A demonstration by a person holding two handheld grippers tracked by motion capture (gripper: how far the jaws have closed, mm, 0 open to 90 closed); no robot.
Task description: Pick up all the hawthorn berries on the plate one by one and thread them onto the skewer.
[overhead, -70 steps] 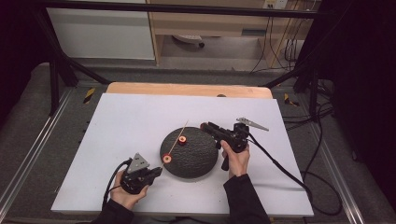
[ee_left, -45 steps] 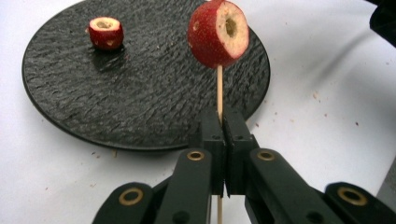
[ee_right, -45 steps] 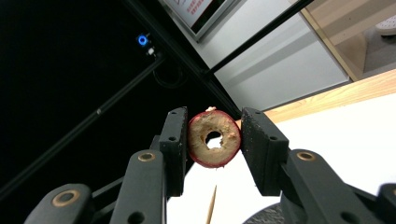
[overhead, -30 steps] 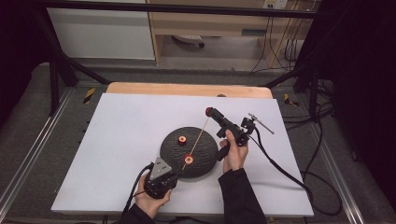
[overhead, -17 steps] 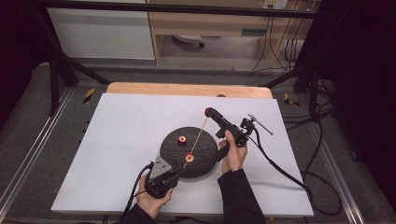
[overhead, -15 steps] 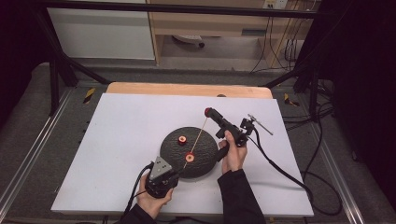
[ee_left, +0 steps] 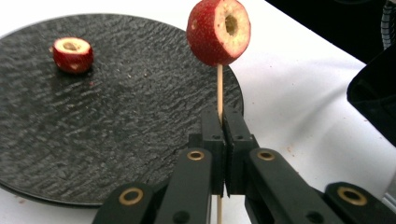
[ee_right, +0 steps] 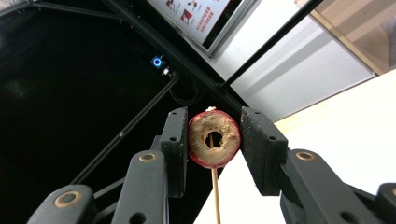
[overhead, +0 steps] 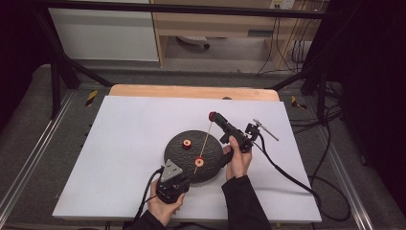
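**Fruit could split or slide as the skewer feeds through**

The left gripper (ee_left: 223, 140) has its jaws pinched tight on the thin skewer (ee_left: 219, 88). The right gripper (ee_right: 213, 140) has its jaws part-closed around a cored red fruit (ee_right: 214, 139), at the skewer's far tip, above the tabletop (overhead: 119, 139); the right pad looks barely touching. A skewed push may snap the stick or drop the fruit off the black plate (overhead: 178, 152), where a second fruit (overhead: 186, 143) lies.

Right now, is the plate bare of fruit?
No, one red cored fruit lies on the black plate, apart from the skewered one.
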